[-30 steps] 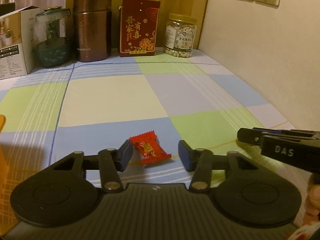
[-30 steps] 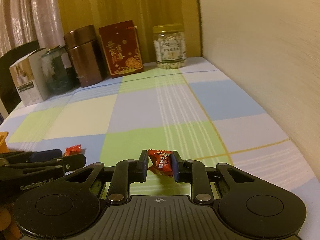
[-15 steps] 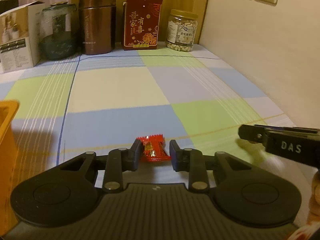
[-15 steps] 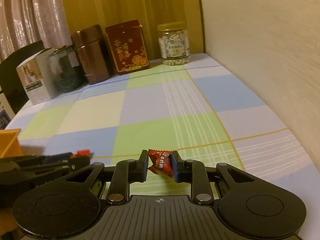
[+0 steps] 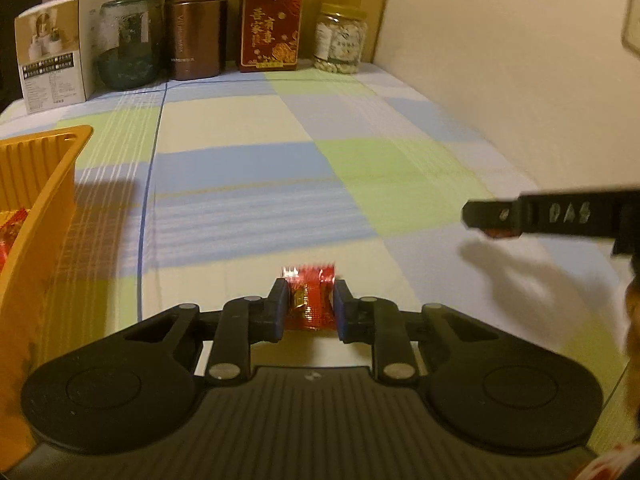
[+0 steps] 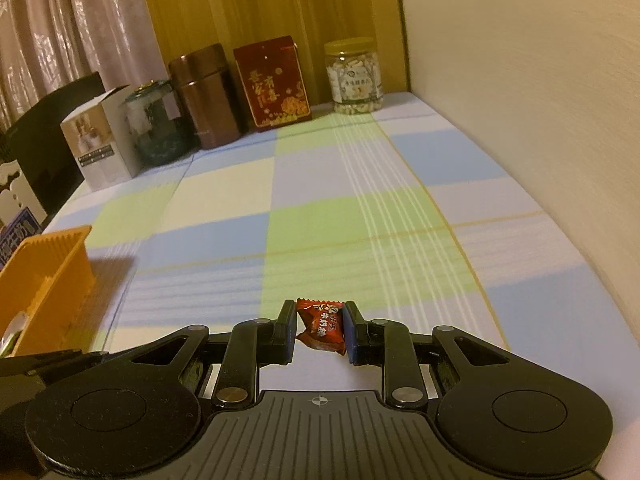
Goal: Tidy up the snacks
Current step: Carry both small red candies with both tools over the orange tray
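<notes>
My left gripper (image 5: 308,292) has its jaws closing tight on a red wrapped candy (image 5: 310,304), whose wrapper sticks out past the pads, held just above the checked tablecloth. My right gripper (image 6: 320,308) is shut on a second red candy (image 6: 322,326). In the left wrist view the right gripper (image 5: 492,216) shows side-on at the right with a bit of red at its tip. An orange basket (image 5: 44,184) stands to the left of both grippers, with red wrappers (image 5: 12,220) inside it. It also shows in the right wrist view, basket (image 6: 52,264).
Along the back edge stand a white box (image 5: 52,52), a green glass jar (image 5: 128,40), a brown canister (image 5: 196,24), a red box (image 5: 272,28) and a jar of nuts (image 5: 340,40). A wall (image 5: 520,80) runs along the right side of the table.
The left jaws have shut on the candy that lay between them. Both grippers have moved left with their candies, and the orange basket has come into both views.
</notes>
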The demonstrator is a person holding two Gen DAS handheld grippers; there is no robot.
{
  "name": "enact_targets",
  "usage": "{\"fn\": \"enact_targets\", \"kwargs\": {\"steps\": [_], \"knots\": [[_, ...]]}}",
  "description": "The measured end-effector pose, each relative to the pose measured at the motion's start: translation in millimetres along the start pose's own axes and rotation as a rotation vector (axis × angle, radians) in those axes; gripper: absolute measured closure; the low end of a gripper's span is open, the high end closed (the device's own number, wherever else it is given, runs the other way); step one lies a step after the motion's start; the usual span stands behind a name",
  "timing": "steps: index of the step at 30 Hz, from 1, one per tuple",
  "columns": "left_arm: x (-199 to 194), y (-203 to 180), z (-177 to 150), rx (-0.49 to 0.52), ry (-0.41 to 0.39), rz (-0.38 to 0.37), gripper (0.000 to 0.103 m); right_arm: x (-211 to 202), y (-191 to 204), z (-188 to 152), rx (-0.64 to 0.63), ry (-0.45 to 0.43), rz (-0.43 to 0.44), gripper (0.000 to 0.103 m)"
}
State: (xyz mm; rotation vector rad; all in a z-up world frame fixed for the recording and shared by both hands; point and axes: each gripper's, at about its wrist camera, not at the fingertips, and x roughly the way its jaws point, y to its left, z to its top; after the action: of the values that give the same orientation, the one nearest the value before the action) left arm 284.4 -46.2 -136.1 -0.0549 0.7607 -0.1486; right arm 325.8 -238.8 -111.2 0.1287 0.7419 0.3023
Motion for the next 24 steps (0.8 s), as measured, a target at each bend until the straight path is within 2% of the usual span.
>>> {"fn": "enact_targets", "kwargs": {"steps": [5, 13, 24], "knots": [[-2, -5, -7, 0.049, -0.018, 0.012, 0.081, -6, -6, -6, 0.005, 0.013, -0.017, 0.079], [-5, -1, -3, 0.023, 0.002, 0.004, 0.084, -9, -4, -5, 0.015, 0.005, -0.009, 0.079], [-69, 1, 3, -0.044, -0.044, -0.014, 0.084, -56, 32, 13, -0.032, -0.057, 0.008, 0.079]]}}
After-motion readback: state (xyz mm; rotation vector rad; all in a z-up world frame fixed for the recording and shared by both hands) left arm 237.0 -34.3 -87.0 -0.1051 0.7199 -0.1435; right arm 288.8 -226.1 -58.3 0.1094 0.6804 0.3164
